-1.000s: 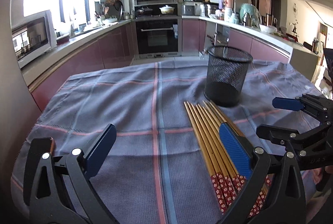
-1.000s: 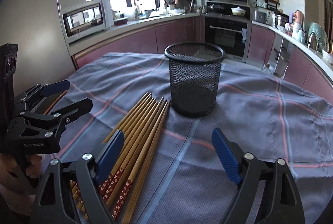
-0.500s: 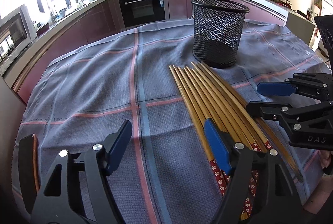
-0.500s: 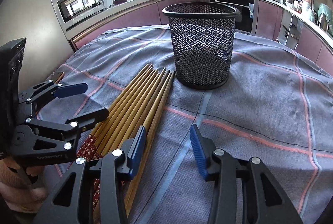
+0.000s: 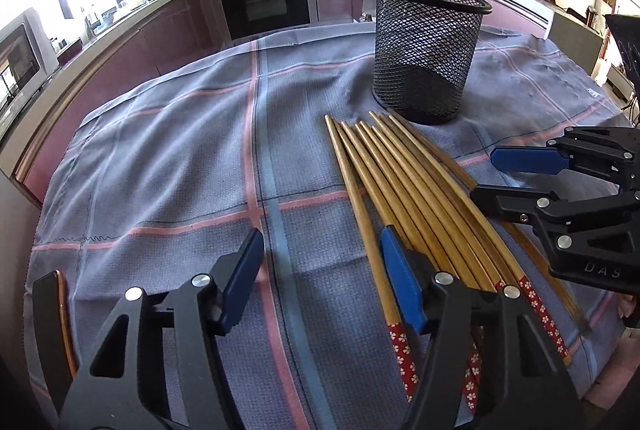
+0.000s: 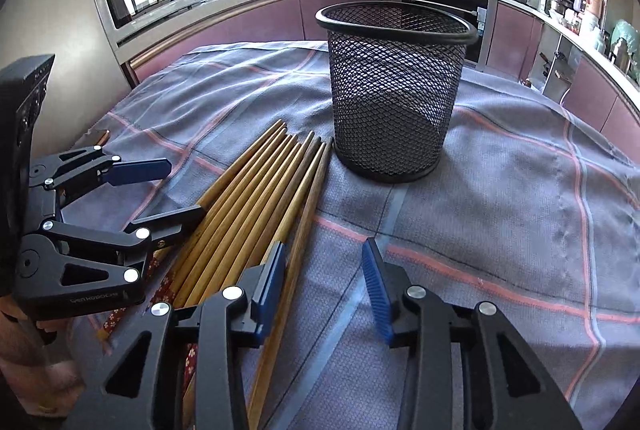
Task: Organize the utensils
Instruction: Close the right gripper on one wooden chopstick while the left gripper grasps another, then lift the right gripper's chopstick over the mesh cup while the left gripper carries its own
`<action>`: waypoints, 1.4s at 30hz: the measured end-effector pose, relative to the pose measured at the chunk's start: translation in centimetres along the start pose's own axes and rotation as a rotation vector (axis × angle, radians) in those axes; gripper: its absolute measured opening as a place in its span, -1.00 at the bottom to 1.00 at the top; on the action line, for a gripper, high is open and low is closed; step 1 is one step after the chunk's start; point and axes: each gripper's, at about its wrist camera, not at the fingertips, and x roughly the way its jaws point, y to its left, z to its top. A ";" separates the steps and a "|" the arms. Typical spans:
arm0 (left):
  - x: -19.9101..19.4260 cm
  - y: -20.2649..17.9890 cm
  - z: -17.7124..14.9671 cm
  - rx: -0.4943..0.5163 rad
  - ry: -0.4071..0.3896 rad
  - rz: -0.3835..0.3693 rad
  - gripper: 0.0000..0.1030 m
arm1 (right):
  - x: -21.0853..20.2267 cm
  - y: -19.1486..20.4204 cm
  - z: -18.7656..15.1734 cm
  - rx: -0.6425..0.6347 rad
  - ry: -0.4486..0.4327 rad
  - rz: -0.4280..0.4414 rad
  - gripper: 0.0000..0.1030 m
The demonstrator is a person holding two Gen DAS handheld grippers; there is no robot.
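Chopsticks (image 5: 404, 190) flat beside upright mesh basket (image 5: 426, 50)

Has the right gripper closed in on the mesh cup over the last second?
Yes. In the right wrist view the mesh cup looms larger than before, so the right gripper has advanced toward it, jaws narrower but still open.

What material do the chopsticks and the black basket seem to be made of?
Chopsticks: probably wood or bamboo, smooth tan shafts with faint grain; the thick ends carry a red flowered coating. Basket: likely metal mesh, matte black, see-through diamond lattice under a solid rim.
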 end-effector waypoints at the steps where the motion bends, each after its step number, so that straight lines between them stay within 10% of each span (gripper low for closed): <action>1: 0.1 0.1 0.2 -0.002 0.002 -0.003 0.15 | 0.2 0.0 0.2 -0.004 0.003 -0.003 -0.28; 7: 0.8 0.4 1.1 -0.039 0.011 -0.025 -0.05 | 0.9 0.2 0.9 -0.026 0.006 -0.016 -0.30; 16: 0.8 -0.1 1.6 -0.077 0.016 -0.074 -0.83 | 1.0 -0.8 1.2 0.038 0.006 0.072 -0.88; 27: -1.1 1.6 1.3 -0.176 -0.027 -0.143 -0.85 | -3.0 -2.0 1.2 0.076 -0.093 0.172 -0.90; 42: -11.2 3.3 6.2 -0.166 -0.285 -0.368 -0.85 | -10.9 -3.7 5.3 0.069 -0.381 0.199 -0.90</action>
